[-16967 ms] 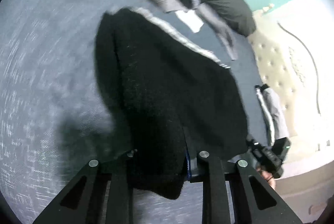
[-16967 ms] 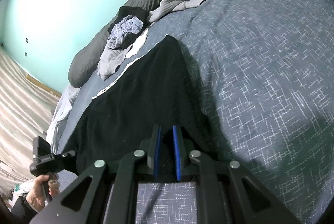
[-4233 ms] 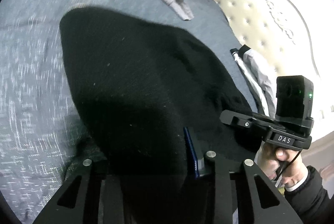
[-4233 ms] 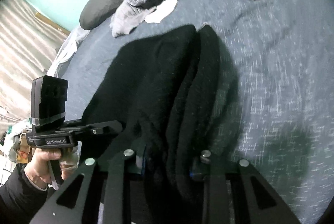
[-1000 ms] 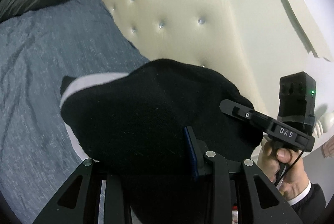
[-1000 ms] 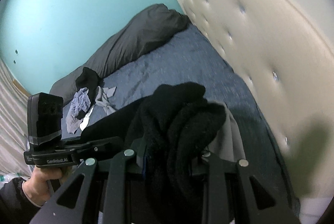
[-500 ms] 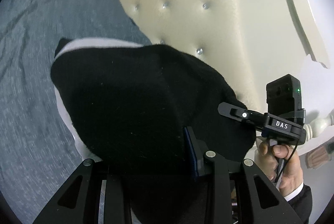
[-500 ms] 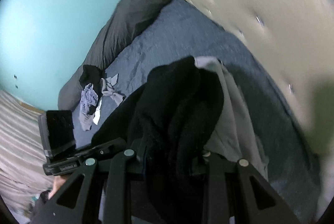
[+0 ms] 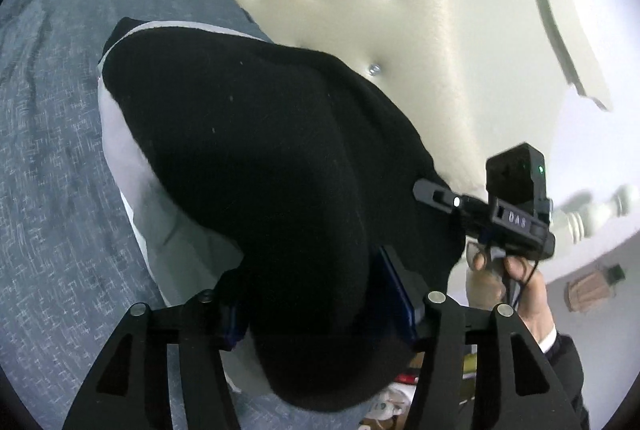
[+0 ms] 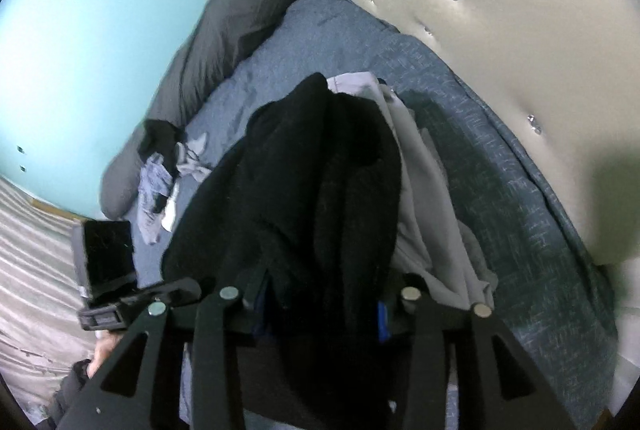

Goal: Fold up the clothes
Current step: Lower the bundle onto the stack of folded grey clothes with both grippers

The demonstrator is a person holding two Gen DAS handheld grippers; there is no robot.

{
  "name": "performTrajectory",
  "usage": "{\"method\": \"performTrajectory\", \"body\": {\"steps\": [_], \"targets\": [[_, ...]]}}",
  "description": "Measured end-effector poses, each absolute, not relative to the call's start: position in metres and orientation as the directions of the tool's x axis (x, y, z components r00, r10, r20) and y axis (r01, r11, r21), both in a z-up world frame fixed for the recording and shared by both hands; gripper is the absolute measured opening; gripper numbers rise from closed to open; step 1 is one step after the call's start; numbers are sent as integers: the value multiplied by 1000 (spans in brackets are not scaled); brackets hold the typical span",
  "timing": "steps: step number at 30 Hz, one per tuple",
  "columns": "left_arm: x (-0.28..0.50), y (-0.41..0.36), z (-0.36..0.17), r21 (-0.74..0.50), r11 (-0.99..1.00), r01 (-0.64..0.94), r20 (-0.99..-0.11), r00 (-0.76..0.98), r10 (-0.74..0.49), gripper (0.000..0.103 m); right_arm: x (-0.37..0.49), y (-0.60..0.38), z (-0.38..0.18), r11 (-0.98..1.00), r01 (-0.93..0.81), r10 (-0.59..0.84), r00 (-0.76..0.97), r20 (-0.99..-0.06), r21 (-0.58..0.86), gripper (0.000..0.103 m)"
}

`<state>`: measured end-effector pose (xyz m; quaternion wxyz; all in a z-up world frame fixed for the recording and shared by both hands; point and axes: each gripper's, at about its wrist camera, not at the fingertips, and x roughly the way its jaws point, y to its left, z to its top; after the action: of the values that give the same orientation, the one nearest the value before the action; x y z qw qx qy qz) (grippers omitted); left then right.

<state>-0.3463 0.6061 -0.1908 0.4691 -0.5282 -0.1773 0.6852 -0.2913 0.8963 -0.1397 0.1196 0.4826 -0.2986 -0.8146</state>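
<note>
Two tools are standing apart around one folded black fleece garment [image 9: 256,157]: the left tool [image 9: 320,294] and the right tool [image 10: 320,302] have just been widening, cloth still between their blue pads, seemingly slack. The bundle is lying straight ahead of both, its long axis running from tool to tool, resting on a folded grey-white garment [image 10: 424,189] on the blue bed [image 9: 52,149] beside the cream tufted headboard [image 9: 360,21]. Neither hand is nearer. It is looking thick, matte, lint-flecked.
</note>
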Motion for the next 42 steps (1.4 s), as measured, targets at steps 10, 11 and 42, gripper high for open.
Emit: {"method": "performTrajectory", "body": {"steps": [10,11,42], "targets": [[-333,607,-199,-737,-481,-474,-556,22,831,56,-273,899,-147,-769,-53,-531,-501,-683,637,41],[-333,608,-198,-736,-485,-472,-560,23,828,54,-274,899,-147,-772,-55,-527,-502,-685,634,41],[-351,599,-222,-797,-536,-279,-571,59,819,44,-288,897,-168,-827,-253,-377,-413,-829,502,28]]}}
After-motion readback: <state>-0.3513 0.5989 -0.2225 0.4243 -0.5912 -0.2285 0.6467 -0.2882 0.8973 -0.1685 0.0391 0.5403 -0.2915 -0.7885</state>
